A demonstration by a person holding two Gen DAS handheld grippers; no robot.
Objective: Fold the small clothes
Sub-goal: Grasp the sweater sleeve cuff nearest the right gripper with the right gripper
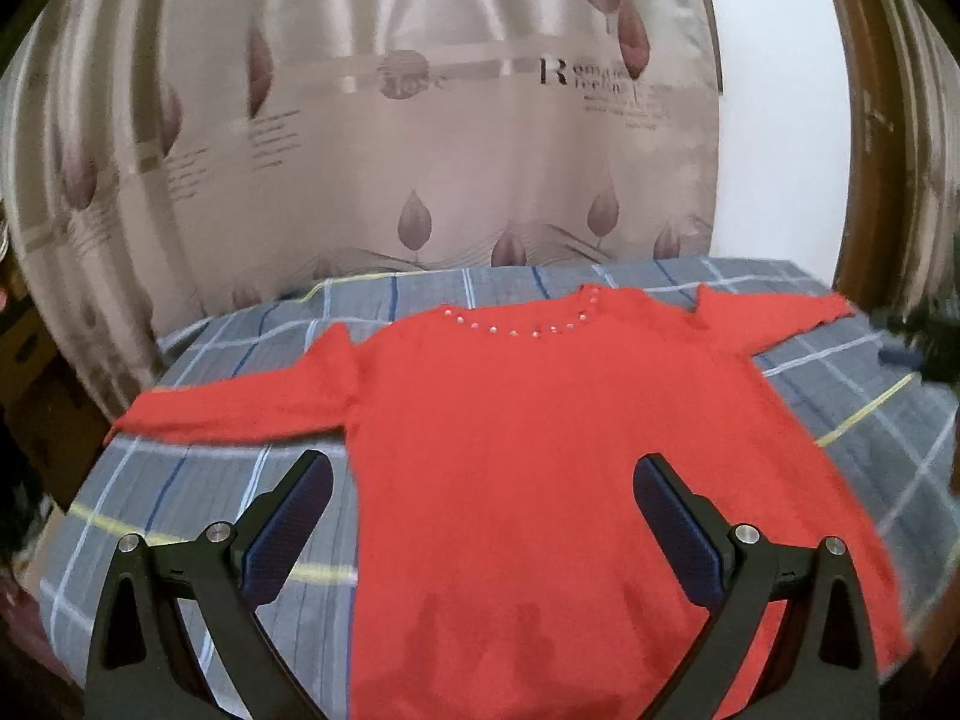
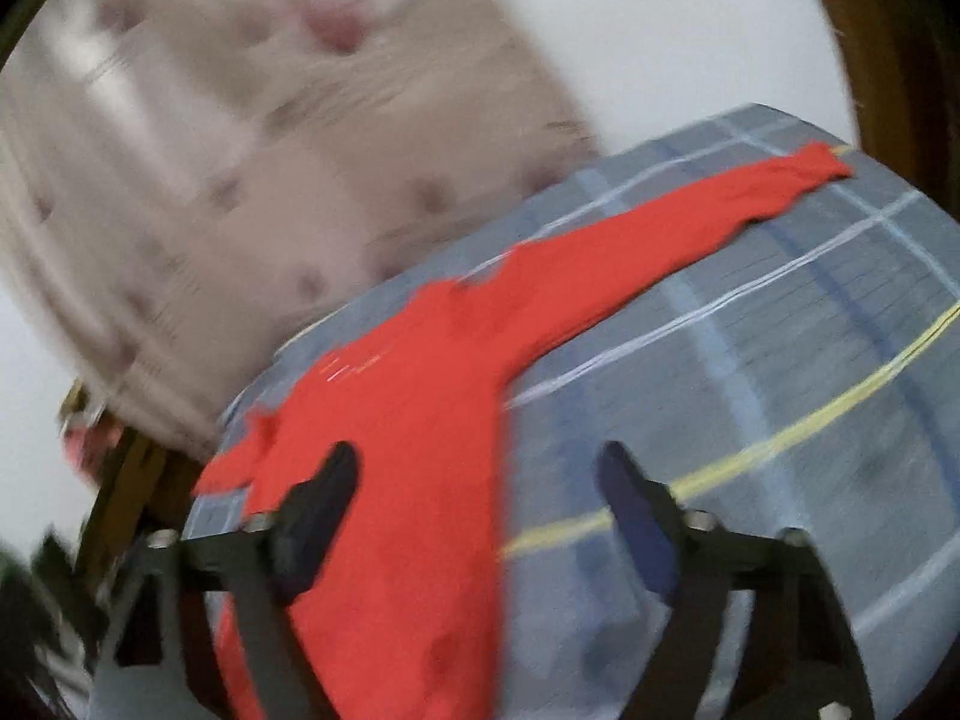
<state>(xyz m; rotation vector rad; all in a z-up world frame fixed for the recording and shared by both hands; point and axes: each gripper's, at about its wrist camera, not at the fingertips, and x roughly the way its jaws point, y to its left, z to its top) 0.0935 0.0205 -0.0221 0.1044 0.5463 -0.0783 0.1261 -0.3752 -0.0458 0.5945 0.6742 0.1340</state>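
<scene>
A red long-sleeved sweater (image 1: 528, 432) with pearl beads along the neckline lies flat, face up, on a grey plaid cloth (image 1: 204, 492), both sleeves spread sideways. My left gripper (image 1: 483, 480) is open and empty, above the sweater's lower left part. The right wrist view is blurred: the sweater (image 2: 414, 432) lies with its right sleeve (image 2: 678, 228) stretched to the upper right. My right gripper (image 2: 480, 480) is open and empty, above the sweater's right side edge.
A beige curtain with leaf prints (image 1: 372, 138) hangs behind the surface. A white wall (image 1: 774, 120) and brown wooden frame (image 1: 870, 138) stand at the right. The plaid cloth (image 2: 780, 420) lies bare to the right of the sweater. Dark clutter (image 1: 36, 420) sits at the left.
</scene>
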